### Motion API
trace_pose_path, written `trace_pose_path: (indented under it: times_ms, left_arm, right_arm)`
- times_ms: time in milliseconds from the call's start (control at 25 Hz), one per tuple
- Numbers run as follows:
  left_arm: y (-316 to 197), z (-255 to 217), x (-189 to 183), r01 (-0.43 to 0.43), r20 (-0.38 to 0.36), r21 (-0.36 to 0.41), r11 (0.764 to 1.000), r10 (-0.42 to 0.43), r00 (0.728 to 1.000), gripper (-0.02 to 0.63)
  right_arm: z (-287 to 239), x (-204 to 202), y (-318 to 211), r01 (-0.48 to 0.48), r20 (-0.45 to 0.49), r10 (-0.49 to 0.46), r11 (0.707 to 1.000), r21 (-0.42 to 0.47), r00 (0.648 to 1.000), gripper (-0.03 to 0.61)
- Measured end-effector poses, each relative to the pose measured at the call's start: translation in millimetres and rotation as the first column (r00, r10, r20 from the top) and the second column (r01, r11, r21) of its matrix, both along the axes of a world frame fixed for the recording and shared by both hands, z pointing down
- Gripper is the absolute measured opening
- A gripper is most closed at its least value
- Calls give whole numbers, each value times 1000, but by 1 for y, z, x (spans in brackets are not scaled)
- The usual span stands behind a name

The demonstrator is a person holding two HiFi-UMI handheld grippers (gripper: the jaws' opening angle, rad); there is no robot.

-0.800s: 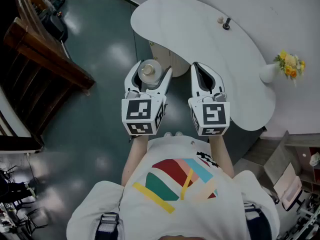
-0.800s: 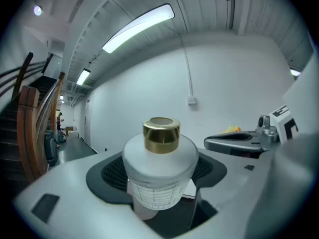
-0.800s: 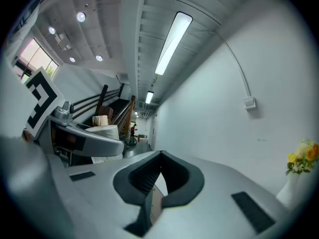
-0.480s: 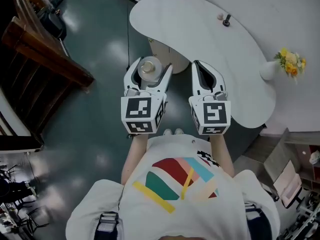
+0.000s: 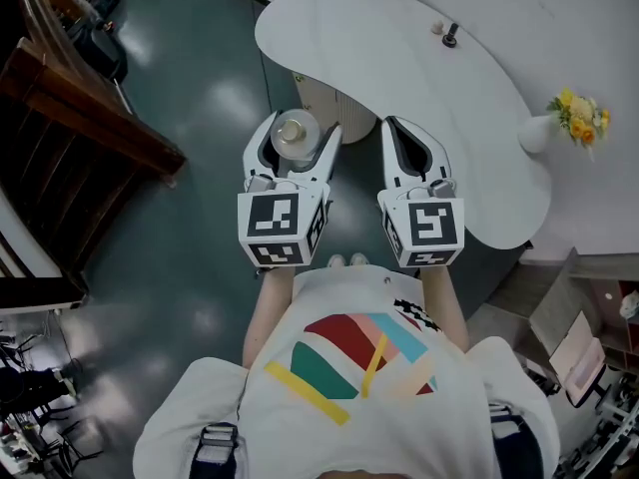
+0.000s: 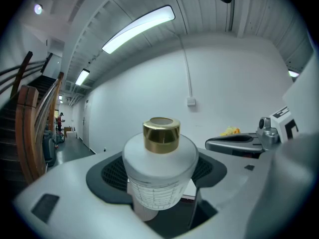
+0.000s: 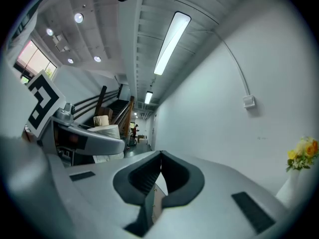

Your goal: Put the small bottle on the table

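Note:
A small frosted white bottle [image 5: 297, 134] [image 6: 158, 173] with a gold cap stands upright between the jaws of my left gripper [image 5: 296, 136] [image 6: 159, 176], which is shut on its body. In the head view that gripper hovers over the dark floor, just short of the white curved table [image 5: 399, 58]. My right gripper [image 5: 401, 134] [image 7: 160, 168] is beside it, shut with nothing between its pads, its tips over the table's near edge. From the right gripper view the left gripper and the bottle [image 7: 107, 131] show at the left.
A white vase with yellow flowers [image 5: 559, 128] [image 7: 301, 171] stands at the table's right end. A small black object [image 5: 450, 35] and a pale knob sit at its far side. A cream pedestal [image 5: 324, 108] holds the table up. Wooden stairs [image 5: 70, 98] rise at the left.
Both grippers have drifted slightly forward toward the table with the bottle still held. Nothing else has shifted.

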State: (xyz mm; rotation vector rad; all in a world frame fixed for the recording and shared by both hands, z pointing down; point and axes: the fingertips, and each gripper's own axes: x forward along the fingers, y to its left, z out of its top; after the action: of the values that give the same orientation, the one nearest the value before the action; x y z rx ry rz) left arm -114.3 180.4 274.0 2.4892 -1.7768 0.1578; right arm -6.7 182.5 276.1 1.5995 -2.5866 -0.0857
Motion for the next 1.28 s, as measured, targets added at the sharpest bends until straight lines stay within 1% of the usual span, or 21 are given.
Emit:
trace_pose_path:
  times_ms: [280, 480, 800, 960, 1080, 1280]
  left_arm:
    - [3, 2, -18, 16, -10, 10, 1000, -16, 1000, 331]
    - [1, 2, -40, 44, -18, 21, 999, -43, 999, 332]
    - [-6, -8, -74, 67, -20, 41, 997, -66, 998, 331]
    - [-11, -8, -77, 57, -25, 29, 998, -56, 998, 331]
    - [-11, -8, -78, 46, -43, 28, 999, -45, 998, 331]
    - [-21, -3, -81, 48, -67, 29, 998, -46, 997, 331]
  right_arm:
    - [-4, -17, -1, 16, -6, -15, 1000, 24, 1000, 12]
    - [-4, -32, -5, 21, -22, -20, 999, 45, 1000, 12]
    - [-6, -53, -10, 16, -19, -15, 998, 53, 1000, 12]
    - [-8, -48, -15, -12, -25, 13, 999, 44, 1000, 12]
    - [-9, -45, -19, -29, -33, 30, 999, 40, 999, 12]
    - [-5, -45, -26, -27, -43, 28, 999, 39, 999, 12]
